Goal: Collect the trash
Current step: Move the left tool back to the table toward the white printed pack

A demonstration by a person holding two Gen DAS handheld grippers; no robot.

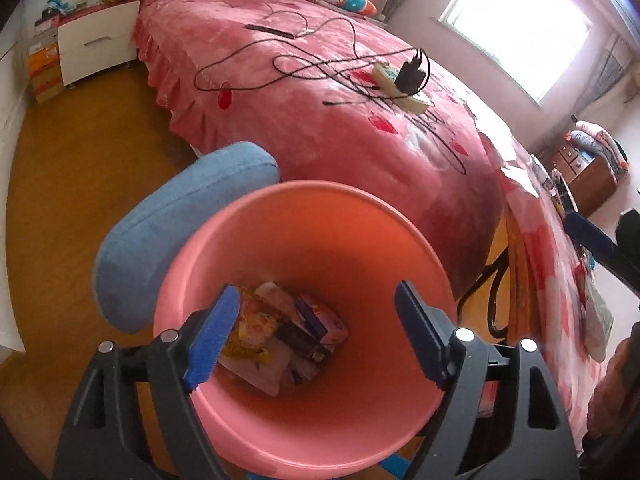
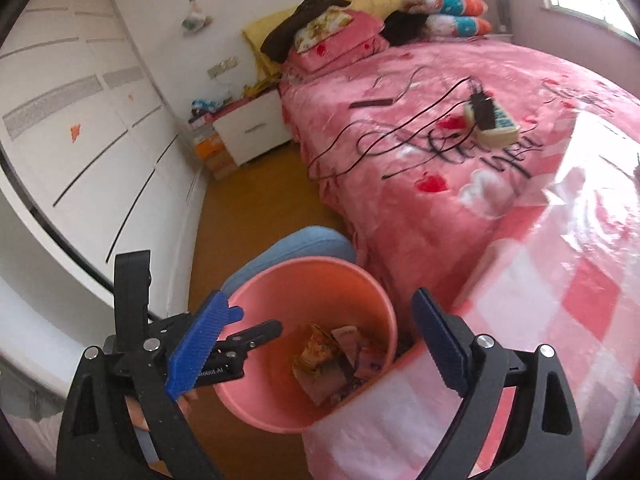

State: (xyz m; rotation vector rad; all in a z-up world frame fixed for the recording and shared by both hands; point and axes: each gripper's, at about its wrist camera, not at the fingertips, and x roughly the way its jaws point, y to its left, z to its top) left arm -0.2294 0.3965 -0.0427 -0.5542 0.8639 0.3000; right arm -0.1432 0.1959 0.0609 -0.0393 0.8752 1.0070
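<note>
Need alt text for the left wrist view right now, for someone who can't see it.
The left hand-held gripper, open and holding nothing, hangs over a pink bin with wrappers and small boxes at its bottom. A blue cushion lies beside the bin; behind stands a pink bed with cables and a power strip.

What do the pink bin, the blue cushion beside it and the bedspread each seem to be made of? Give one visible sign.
Pink bin: likely plastic, smooth with soft sheen.
Blue cushion: fabric, matte, seamed edge.
Bedspread: plush fleece, probably; fuzzy nap, ruffled hem.

Left gripper (image 1: 316, 336), jaws apart and empty, above pink bin (image 1: 304, 240) containing wrappers (image 1: 280, 336), beside bed (image 1: 340, 120).
</note>
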